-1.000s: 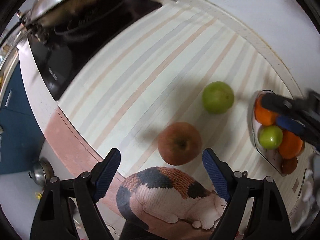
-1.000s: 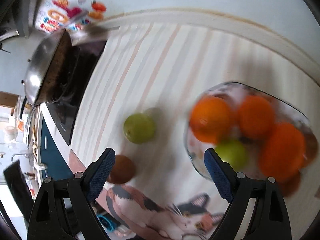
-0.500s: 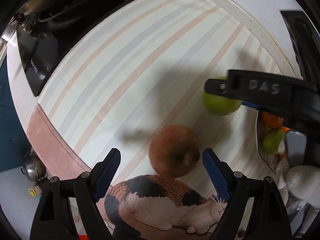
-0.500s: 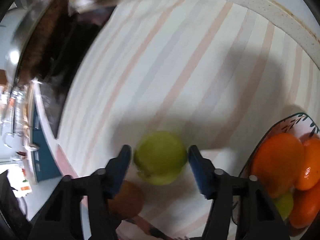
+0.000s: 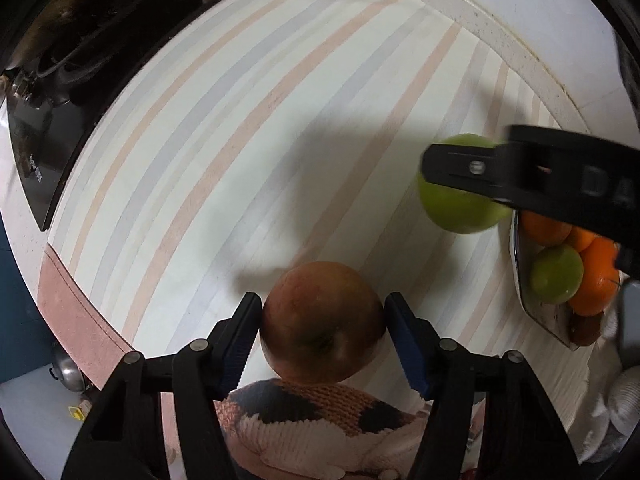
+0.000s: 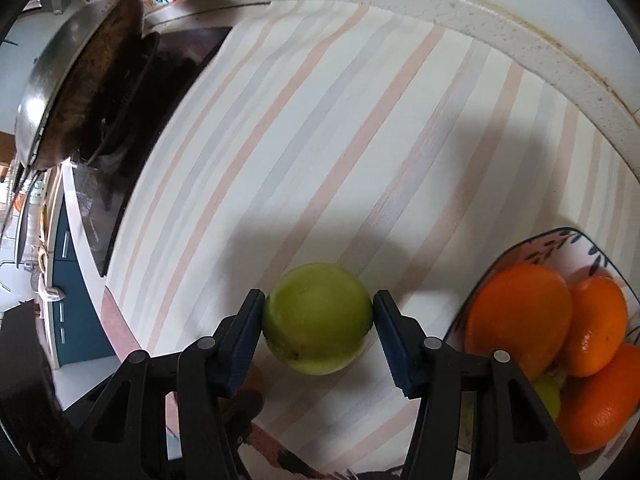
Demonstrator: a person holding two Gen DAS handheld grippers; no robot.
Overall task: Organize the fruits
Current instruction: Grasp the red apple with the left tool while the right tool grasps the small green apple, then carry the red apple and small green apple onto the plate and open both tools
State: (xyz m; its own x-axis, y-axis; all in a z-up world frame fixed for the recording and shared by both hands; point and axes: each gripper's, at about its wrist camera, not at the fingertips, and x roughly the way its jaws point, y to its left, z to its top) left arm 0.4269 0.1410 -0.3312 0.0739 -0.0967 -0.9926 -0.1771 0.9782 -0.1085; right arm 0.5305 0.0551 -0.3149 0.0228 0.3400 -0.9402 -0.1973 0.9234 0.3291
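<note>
Gripping 1 apple (image 5: 322,322) per tool.

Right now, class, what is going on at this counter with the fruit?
A person is gathering loose fruit with two tools. The left hand-held gripper is closed on a red apple near the cat picture on the striped mat. The right hand-held gripper is closed on a green apple. Beside it, the patterned bowl already holds oranges and another green fruit.
</note>
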